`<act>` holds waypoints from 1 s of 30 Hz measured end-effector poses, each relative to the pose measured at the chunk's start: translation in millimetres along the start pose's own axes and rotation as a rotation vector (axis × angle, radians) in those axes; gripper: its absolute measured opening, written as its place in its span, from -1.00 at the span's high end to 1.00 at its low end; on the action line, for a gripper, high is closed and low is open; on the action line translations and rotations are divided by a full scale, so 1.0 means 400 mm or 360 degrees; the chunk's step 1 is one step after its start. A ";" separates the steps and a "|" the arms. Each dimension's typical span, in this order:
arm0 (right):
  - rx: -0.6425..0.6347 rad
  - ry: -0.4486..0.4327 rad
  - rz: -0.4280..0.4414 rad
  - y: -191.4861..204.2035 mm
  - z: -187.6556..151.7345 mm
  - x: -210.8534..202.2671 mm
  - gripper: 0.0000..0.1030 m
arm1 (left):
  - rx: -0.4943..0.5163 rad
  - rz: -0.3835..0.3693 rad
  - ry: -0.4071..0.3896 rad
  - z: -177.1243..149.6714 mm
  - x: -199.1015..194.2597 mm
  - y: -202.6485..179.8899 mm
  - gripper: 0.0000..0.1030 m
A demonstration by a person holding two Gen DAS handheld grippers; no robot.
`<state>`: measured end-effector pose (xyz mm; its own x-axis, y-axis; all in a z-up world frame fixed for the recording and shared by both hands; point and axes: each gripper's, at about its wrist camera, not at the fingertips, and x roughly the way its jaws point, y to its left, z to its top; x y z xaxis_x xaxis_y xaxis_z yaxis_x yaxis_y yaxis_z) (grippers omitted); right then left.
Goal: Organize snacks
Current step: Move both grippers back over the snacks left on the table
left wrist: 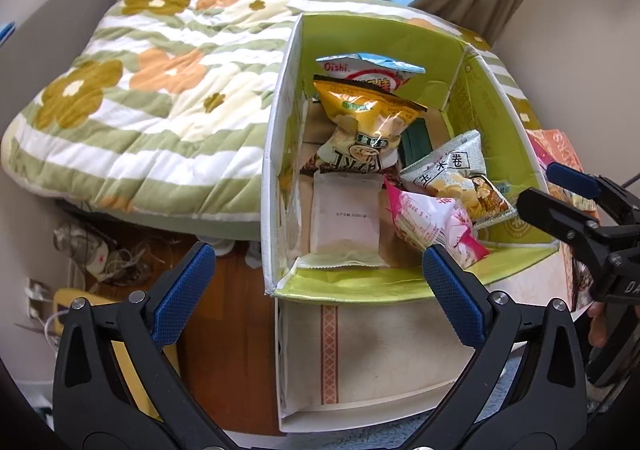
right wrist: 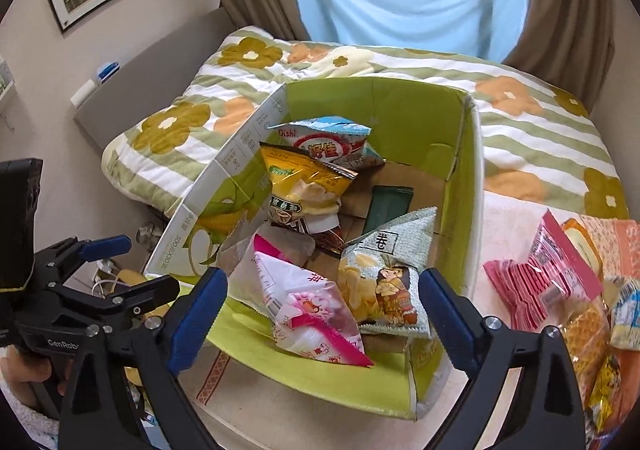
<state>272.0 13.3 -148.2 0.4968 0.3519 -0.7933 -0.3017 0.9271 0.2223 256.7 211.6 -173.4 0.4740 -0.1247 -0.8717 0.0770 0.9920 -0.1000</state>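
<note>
Snacks mostly boxed already. Green-lined cardboard box (right wrist: 472, 186) holds several packets: blue Oishi bag (right wrist: 324, 138) at the back, yellow chip bag (right wrist: 304, 186) in front of it, grey-green triangular packet (right wrist: 384, 278) and pink-and-white packet (right wrist: 312, 310) near the front wall, plus a flat pale pouch (left wrist: 346, 218) on the box floor, clear in the left wrist view. Box sits on a low white counter (right wrist: 516, 218) against a floral quilt (right wrist: 176, 122).

Right gripper (right wrist: 320, 314) hovers over the front of the box, fingers wide, nothing between them; pink-and-white packet lies just below, loose in the box. Likely just dropped there, judging by the pose. Left gripper (left wrist: 320, 286) also wide and empty, at the near box wall.

Left to do: small pile still outside, right of the box — pink wafer pack (right wrist: 548, 282), a yellowish packet (right wrist: 588, 334) and others at the frame edge, partly cut off. Roughly past halfway, I'd judge.
</note>
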 end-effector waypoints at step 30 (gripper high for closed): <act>0.0385 -0.0098 -0.0533 -0.498 -0.267 -0.427 -0.85 | 0.0691 -0.0168 -0.0020 0.066 0.061 -0.725 -0.99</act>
<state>160.4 -245.1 -117.5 0.5848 0.0258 -0.8108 0.0812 0.9926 0.0901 269.1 -79.7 -152.8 0.4542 -0.2275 -0.8614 0.4855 0.8738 0.0252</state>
